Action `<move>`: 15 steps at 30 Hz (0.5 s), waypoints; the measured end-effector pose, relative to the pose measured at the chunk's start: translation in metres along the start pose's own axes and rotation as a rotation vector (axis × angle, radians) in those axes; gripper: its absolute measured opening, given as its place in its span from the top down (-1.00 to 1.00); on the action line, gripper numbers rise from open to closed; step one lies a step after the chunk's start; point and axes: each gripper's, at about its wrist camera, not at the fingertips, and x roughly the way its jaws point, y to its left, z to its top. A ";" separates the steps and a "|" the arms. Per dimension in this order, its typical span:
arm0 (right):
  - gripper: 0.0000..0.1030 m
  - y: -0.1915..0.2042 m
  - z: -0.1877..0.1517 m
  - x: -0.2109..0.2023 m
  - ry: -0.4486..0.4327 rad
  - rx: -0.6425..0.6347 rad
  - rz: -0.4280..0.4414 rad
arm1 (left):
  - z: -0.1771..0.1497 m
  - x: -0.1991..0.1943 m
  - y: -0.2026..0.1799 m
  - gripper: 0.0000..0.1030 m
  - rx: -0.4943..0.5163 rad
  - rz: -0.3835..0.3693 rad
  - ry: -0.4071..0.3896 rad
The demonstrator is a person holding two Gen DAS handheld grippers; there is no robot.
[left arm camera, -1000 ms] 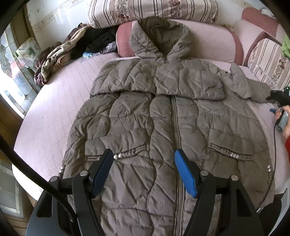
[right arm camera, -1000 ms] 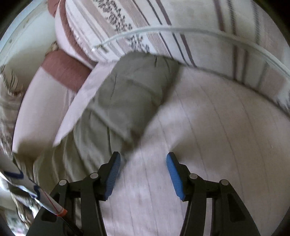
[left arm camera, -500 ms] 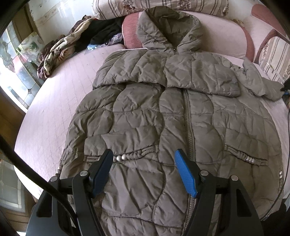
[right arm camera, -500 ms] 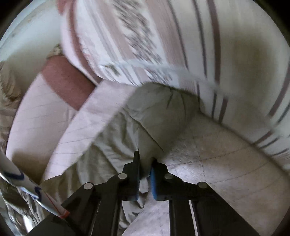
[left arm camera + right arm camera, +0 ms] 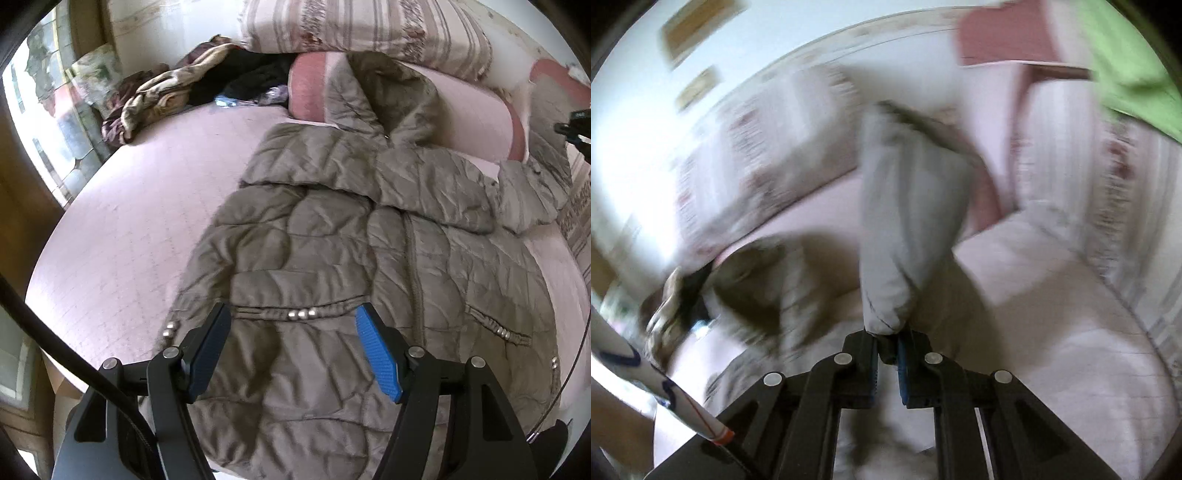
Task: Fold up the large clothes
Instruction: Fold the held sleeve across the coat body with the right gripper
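— Where's the quilted grey-brown puffer coat [image 5: 354, 266]?
— Flat on the pink bed [image 5: 140, 206] — bare sheet beyond its near-window edge. Left gripper [image 5: 295, 350] hovers parted, empty; right gripper [image 5: 886, 354] pinches the puffy sleeve [image 5: 905, 206].

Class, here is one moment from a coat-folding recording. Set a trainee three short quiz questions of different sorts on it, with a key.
1. True or false: the left gripper is clamped on the coat.
2. What does the right gripper hold? A) a pillow B) the coat's sleeve C) nothing
3. Fill in: the coat's hood rests against a pink ____.

Key: 1 false; 2 B; 3 bolster
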 end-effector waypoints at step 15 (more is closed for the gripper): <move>0.76 0.144 -0.184 0.135 0.390 -0.225 0.041 | 0.012 -0.005 0.058 -0.35 -0.083 0.057 -0.040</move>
